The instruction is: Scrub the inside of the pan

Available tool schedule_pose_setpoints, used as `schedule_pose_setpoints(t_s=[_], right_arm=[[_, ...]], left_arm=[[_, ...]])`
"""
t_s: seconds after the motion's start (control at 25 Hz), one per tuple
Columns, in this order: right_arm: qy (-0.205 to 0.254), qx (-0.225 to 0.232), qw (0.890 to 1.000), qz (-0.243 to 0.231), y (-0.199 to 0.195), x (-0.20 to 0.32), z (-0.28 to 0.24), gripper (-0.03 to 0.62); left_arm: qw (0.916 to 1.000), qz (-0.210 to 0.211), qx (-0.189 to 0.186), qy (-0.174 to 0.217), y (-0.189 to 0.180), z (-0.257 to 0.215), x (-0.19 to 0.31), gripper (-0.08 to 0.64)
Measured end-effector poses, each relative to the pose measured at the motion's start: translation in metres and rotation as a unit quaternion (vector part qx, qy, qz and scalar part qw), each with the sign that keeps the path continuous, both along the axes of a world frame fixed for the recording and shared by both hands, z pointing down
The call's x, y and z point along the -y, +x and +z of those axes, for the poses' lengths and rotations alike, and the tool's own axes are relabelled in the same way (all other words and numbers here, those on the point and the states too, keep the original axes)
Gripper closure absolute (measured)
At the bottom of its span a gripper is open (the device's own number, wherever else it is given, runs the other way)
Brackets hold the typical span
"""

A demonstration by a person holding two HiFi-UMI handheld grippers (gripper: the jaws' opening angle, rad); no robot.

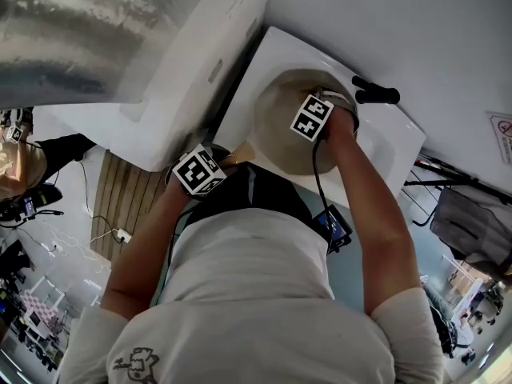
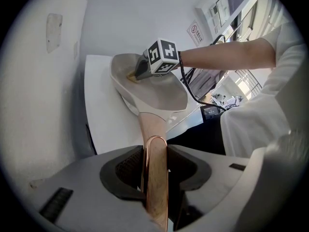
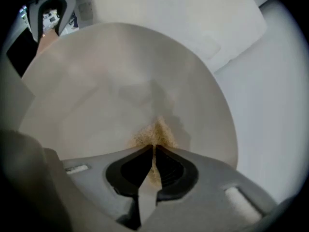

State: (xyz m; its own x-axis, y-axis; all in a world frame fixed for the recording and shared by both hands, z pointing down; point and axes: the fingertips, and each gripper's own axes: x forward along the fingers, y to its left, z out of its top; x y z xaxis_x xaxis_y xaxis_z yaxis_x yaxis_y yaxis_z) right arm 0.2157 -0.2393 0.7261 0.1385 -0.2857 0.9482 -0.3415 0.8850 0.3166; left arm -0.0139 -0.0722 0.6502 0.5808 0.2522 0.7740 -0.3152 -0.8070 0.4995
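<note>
A beige pan (image 1: 280, 126) is held tilted over a white sink (image 1: 392, 138). My left gripper (image 2: 155, 170) is shut on the pan's copper-coloured handle (image 2: 154, 144), which runs between its dark pads. In the head view the left gripper (image 1: 202, 173) sits at the sink's near rim. My right gripper (image 3: 154, 153) points steeply down into the pan (image 3: 120, 91), shut on a yellow-brown scrub pad (image 3: 155, 133) that presses against the inner wall. From the left gripper view, the right gripper (image 2: 137, 73) and the scrub pad (image 2: 131, 76) are at the far side of the pan (image 2: 161, 94).
A black tap (image 1: 374, 93) stands at the sink's far rim. A white wall and a white cabinet (image 1: 160, 94) flank the sink on the left. A black cable (image 1: 318, 174) runs from the right gripper down to a small device (image 1: 333, 227) at the person's waist.
</note>
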Motion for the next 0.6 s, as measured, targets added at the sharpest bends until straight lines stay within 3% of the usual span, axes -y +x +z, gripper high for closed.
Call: schedule_pose_setpoints(t_s=[0.16, 0.32, 0.6], right_arm=[[0.015, 0.085, 0.996, -0.011, -0.044, -0.005, 0.0, 0.566], [-0.036, 0.166, 0.985, -0.009, -0.091, -0.023, 0.002, 0.565], [-0.128, 0.217, 0.967, -0.028, -0.117, -0.09, -0.002, 0.566]], left_arm=[[1.0, 0.003, -0.005, -0.001, 0.0, 0.001, -0.002, 0.408], [0.9999, -0.002, -0.016, -0.004, 0.0, 0.005, 0.0, 0.408], [0.9996, -0.008, -0.023, -0.011, 0.003, 0.004, -0.006, 0.408]])
